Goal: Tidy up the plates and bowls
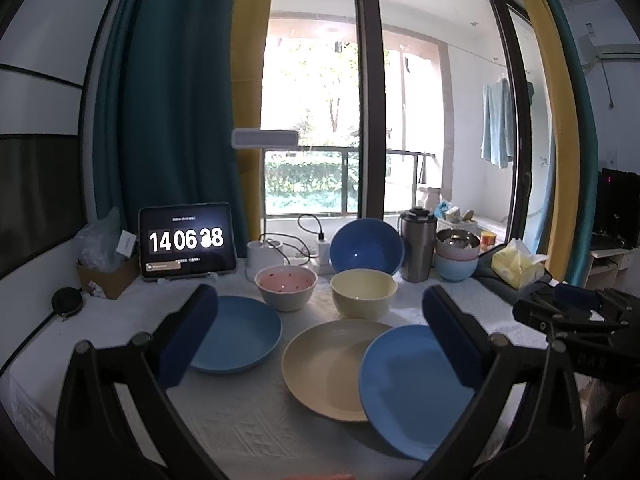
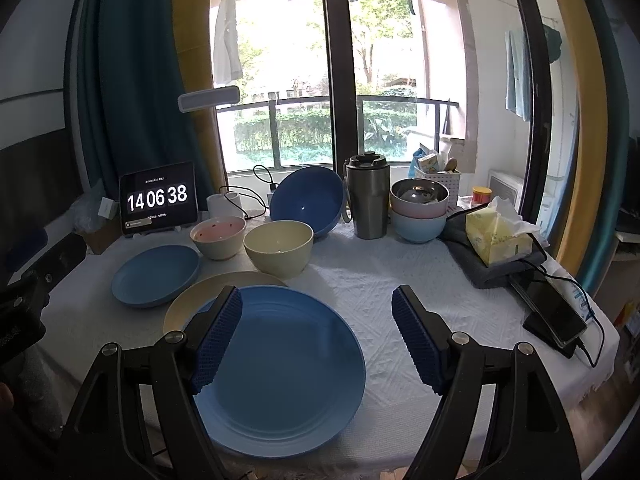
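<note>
Big blue plate (image 2: 280,368) flat on the white tablecloth (image 2: 400,300), face up, its far edge resting on the tan plate (image 2: 188,300). Round, so no long side. Right gripper (image 2: 318,336) wide open above it, holding nothing. Left gripper (image 1: 320,336) wide open too, empty.

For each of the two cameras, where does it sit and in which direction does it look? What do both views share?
Left wrist: sits on the left gripper, above the near table edge, facing the window; its two open fingers frame the beige plate; the right gripper shows at the right edge.
Right wrist: sits on the right gripper, facing the window; open fingers over the dark blue plate.
Shared: both plates, the cream bowl, the tablet clock.
</note>
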The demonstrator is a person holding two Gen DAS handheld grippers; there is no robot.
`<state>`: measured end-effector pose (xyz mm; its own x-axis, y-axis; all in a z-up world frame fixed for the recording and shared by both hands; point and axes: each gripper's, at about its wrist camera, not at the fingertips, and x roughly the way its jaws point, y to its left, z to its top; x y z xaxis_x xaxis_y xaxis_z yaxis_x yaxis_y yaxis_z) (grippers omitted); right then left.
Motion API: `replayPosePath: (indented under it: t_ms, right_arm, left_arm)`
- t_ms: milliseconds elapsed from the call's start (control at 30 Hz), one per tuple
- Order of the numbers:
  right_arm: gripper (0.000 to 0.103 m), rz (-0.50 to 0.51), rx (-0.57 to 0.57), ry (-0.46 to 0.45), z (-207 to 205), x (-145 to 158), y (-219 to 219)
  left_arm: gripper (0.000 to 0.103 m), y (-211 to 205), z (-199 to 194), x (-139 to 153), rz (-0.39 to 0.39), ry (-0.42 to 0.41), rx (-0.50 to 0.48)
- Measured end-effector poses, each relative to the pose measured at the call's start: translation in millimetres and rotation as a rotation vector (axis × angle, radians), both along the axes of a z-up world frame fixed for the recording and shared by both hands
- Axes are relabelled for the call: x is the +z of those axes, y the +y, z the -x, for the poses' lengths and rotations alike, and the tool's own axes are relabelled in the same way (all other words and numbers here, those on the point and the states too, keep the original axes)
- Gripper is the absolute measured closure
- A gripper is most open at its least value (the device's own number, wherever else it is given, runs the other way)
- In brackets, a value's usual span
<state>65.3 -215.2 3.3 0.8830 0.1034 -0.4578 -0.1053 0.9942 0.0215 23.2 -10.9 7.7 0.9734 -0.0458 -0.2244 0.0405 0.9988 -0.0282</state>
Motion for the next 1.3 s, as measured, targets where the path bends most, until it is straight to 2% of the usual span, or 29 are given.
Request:
replayPosePath:
  t_ms: [567, 867, 1100, 1300]
  right_arm:
    - [0.023, 0.001, -0.006, -0.004, 0.9, -1.0, -4.6]
    - [0.023, -0.006, -0.013, 0.013, -3.1, -5.5, -9.9]
    - [0.023, -0.017, -0.024, 0.044, -10.4, -15.5, -15.7]
    - [0.023, -0.031, -0.035, 0.091, -20.1, -29.0, -22.4]
  left_arm:
    - [0.001, -3.3, -1.6, -0.7, -0.008, 0.003, -0.001]
    - [0.001, -8.9, -9.1, -5.0, -0.02, 0.03, -0.006]
    - [0.001, -17.3, -22.2, -16.9, -0.026, 0.098, -0.01]
    - [0.001, -31.5, -41.6, -33.7, -0.071, 0.196, -0.021]
